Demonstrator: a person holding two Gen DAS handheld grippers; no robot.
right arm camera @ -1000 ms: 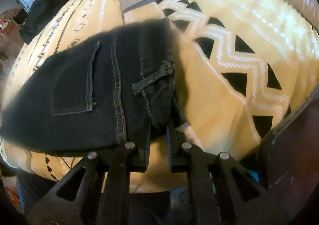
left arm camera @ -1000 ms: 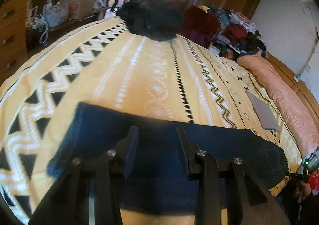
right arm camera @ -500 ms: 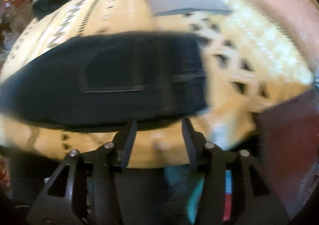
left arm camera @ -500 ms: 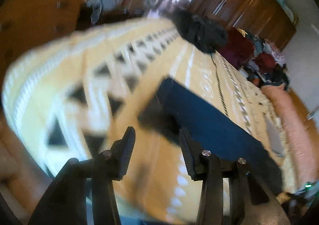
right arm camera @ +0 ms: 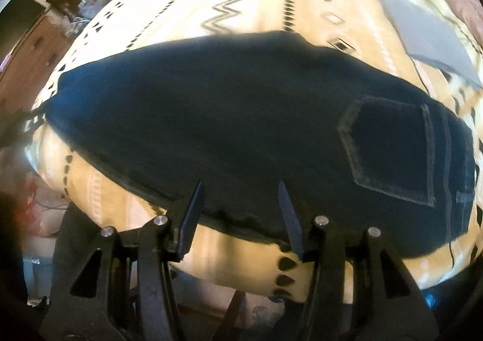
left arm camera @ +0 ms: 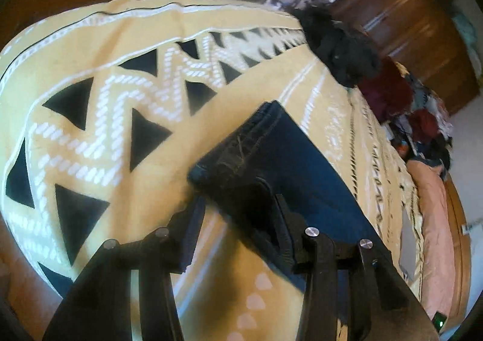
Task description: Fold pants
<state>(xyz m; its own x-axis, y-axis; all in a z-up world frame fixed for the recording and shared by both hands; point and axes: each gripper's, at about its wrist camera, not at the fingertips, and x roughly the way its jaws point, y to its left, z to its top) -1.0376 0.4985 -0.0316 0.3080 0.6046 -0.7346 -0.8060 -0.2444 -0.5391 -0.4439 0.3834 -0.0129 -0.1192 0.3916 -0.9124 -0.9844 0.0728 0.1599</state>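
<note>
Dark blue jeans (right arm camera: 229, 117) lie folded lengthwise on a yellow patterned bedspread (right arm camera: 241, 0), back pocket up at the right. My right gripper (right arm camera: 240, 190) is open, its tips over the near edge of the jeans at mid-length, holding nothing. In the left wrist view the hem end of the jeans (left arm camera: 256, 148) lies just ahead. My left gripper (left arm camera: 238, 205) is open, its tips at the near corner of the hem, with the cloth between the fingers.
A grey flat item (right arm camera: 428, 36) lies on the bed beyond the waistband. A black garment heap (left arm camera: 338, 45) sits at the far side, with piled clothes (left arm camera: 422, 117) and a pink bolster (left arm camera: 437, 232) along the wall. Wooden wardrobe and drawers surround the bed.
The right gripper let go of the waistband, opened and moved left to mid-length. The left gripper swung from over the leg to the hem end, staying open.
</note>
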